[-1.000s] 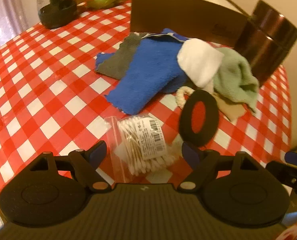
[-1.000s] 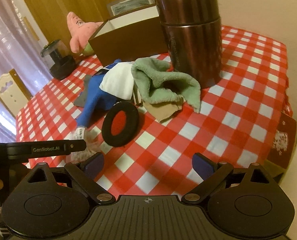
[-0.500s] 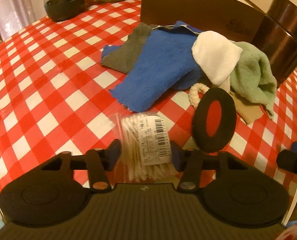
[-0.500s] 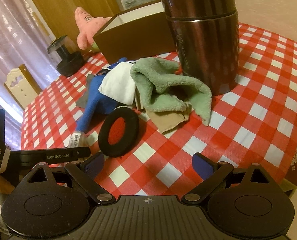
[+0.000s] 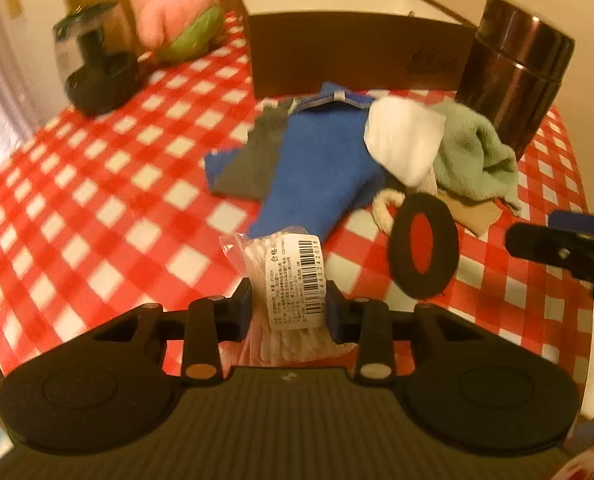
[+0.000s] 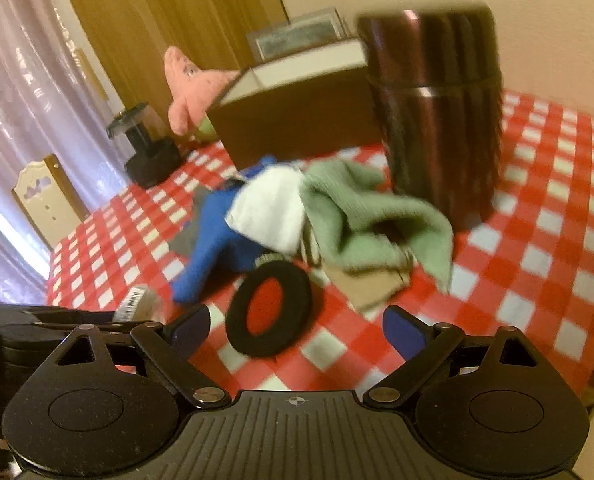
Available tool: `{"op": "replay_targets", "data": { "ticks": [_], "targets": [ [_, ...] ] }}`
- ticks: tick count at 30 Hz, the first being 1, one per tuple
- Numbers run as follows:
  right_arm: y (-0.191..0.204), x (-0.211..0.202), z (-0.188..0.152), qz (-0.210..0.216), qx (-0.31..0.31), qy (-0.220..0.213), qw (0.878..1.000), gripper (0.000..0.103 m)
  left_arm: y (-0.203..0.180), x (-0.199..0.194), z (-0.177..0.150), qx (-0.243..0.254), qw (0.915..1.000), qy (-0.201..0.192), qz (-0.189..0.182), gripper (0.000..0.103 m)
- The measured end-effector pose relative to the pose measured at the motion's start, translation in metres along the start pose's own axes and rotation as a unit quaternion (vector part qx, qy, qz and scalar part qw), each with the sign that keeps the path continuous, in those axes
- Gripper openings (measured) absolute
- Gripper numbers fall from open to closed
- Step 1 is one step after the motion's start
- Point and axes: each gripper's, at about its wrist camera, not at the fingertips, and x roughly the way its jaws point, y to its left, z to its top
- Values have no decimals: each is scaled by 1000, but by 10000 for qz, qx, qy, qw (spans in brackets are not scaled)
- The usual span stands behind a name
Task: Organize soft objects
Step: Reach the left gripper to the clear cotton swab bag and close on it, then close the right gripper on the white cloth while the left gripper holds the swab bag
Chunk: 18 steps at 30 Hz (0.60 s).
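We see the left gripper (image 5: pixel 289 312) with its jaws just closed in; its pads now pinch a clear bag of cotton swabs (image 5: pixel 287 280), barcode label facing up, over the red-checked tablecloth (image 5: pixel 109 208). The right gripper (image 6: pixel 295 330) stands wide apart with nothing between its pads, just beside the black foam ring (image 6: pixel 269 308) on the cloth. From the bag, the blue towel (image 5: pixel 317 172) lies at twelve o'clock, the white cloth (image 5: pixel 405 140) and green cloth (image 5: pixel 473 156) at one o'clock. Behind them stands the open brown box (image 5: pixel 357 52); we cannot tell what it holds. The dark canister (image 5: pixel 517 68), lid on, stands at two o'clock.
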Motion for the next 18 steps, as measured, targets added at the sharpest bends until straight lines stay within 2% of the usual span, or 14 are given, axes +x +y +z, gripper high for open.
{"op": "replay_targets", "data": {
  "ticks": [4,12,18],
  "targets": [
    [30,11,6,-296,-300,-316,9986,87,21,6,17,245,9994,-127,-216,33],
    [68,63,23,-686,-437,-477,9955,61,46,31,42,580,9970,-227,-459,34],
    [80,95,33,-993,-568,-573,9918,52,52,44,54,749,9947,-247,-653,34]
  ]
}}
